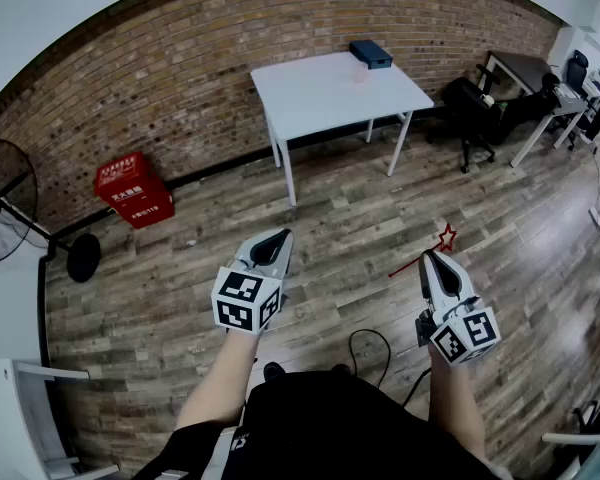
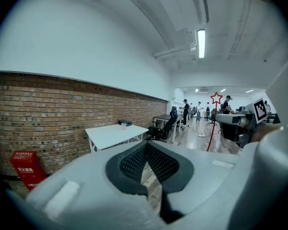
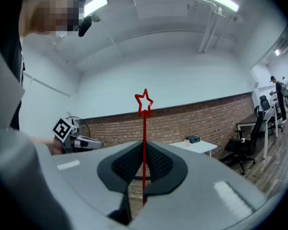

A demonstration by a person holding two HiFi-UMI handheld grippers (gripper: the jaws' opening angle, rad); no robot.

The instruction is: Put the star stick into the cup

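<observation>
In the head view, the star stick (image 1: 408, 264) is seen pinched at the tip of the right gripper (image 1: 435, 261), with its star end pointing away over the wooden floor (image 1: 350, 228). The left gripper (image 1: 270, 243) is held well apart from it. The cup (image 1: 360, 73) is seen on the white table (image 1: 320, 98) by the brick wall (image 1: 180, 78), far from both grippers.

In the left gripper view, the pads (image 2: 134, 163) are shown pressed together with nothing between them, and the table is seen far ahead.

In the right gripper view, the jaws are shown closed on the thin red shaft, which stands upright between them.

The pick-up is judged done. The carry to the table and the placing of the stick in the cup are judged to be left.
</observation>
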